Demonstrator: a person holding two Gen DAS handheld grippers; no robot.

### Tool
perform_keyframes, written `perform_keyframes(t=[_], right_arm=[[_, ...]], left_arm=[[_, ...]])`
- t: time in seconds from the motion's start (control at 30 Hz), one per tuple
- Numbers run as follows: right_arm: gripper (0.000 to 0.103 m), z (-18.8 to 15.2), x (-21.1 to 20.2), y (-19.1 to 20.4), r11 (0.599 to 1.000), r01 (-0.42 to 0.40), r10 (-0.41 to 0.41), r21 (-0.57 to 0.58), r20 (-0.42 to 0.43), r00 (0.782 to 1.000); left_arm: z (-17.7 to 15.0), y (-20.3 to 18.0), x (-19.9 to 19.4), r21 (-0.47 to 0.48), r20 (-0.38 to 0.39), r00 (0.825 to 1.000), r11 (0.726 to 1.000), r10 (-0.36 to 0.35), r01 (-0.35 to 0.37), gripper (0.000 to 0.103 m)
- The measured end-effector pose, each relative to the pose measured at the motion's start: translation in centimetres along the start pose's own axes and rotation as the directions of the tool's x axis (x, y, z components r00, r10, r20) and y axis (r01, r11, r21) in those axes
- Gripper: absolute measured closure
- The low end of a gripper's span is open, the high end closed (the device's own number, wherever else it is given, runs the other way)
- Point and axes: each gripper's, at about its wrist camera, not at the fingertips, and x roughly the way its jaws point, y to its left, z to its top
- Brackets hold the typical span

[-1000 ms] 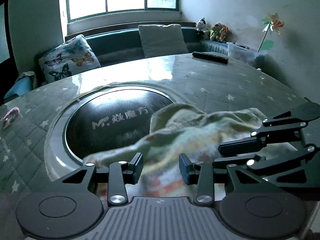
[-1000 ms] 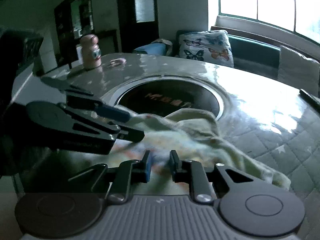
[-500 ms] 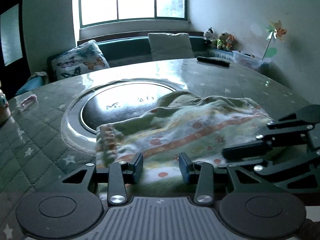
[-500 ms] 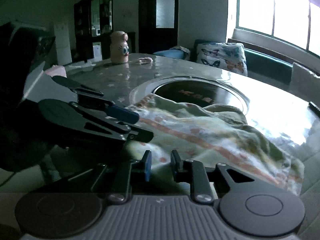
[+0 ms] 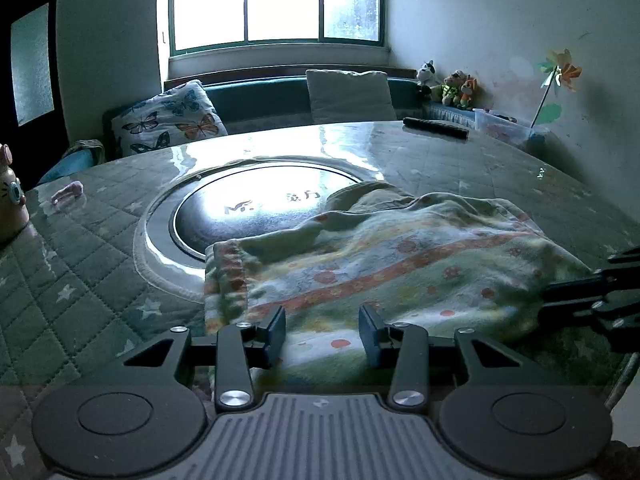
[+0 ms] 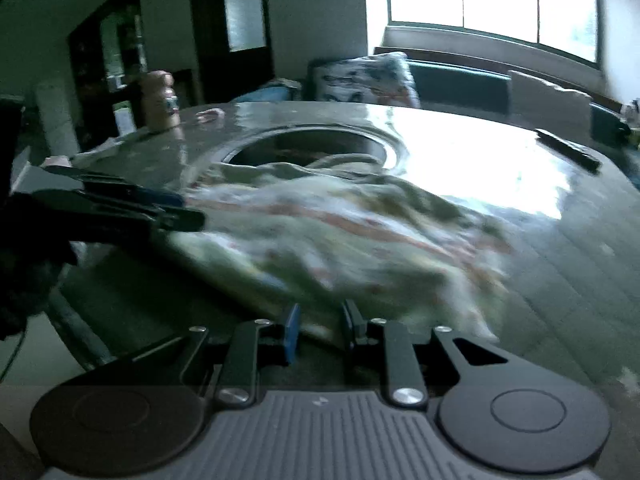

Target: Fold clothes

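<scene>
Left wrist view: a pink figurine (image 5: 10, 196) stands at 9 o'clock on the round quilted table (image 5: 92, 264), the dark glass inset plate (image 5: 256, 216) lies at 11 o'clock, and the left gripper (image 5: 322, 330) is spread, its fingers apart over the near hem of the striped patterned garment (image 5: 400, 264), which lies crumpled from centre to 3 o'clock. Right wrist view, blurred: the right gripper (image 6: 320, 332) appears parted at the garment's near edge, possibly not touching it.

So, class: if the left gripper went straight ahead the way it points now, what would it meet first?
The left gripper, jaws open, would likely first meet the patterned garment lying directly ahead on the table. Its near edge already lies between the fingers, though whether they touch it is unclear.
</scene>
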Motion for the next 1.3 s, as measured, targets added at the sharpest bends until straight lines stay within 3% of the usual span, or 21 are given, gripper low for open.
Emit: perform_keyframes(t=[0.17, 0.3, 0.67, 1.1, 1.3], right_arm=[[0.082, 0.2, -1.1, -1.6, 0.998, 0.056, -0.056, 0.036, 0.001, 0.998], [0.080, 1.6, -0.4, -2.0, 0.997, 0.048, -0.051, 0.060, 0.049, 0.998], [0.076, 2.0, 1.7, -4.4, 0.987, 0.085, -0.091, 0.135, 0.041, 0.995], [0.069, 3.8, 3.7, -4.8, 0.991, 0.074, -0.080, 0.107, 0.051, 0.995], [0.063, 5.6, 5.7, -5.3, 0.991, 0.056, -0.064, 0.123, 0.063, 0.996]], left_arm=[[0.1, 0.1, 0.0, -0.010, -0.001, 1.000, 1.000, 0.007, -0.007, 0.054], [0.1, 0.3, 0.0, -0.014, -0.005, 1.000, 1.000, 0.009, -0.009, 0.053], [0.6, 2.4, 0.4, -0.065, -0.028, 0.999, 0.997, 0.042, -0.044, 0.053], [2.1, 3.7, 2.2, -0.077, -0.056, 0.995, 0.993, 0.086, -0.091, 0.052], [3.3, 4.2, 3.6, -0.099, -0.066, 0.993, 0.989, 0.102, -0.109, 0.045]])
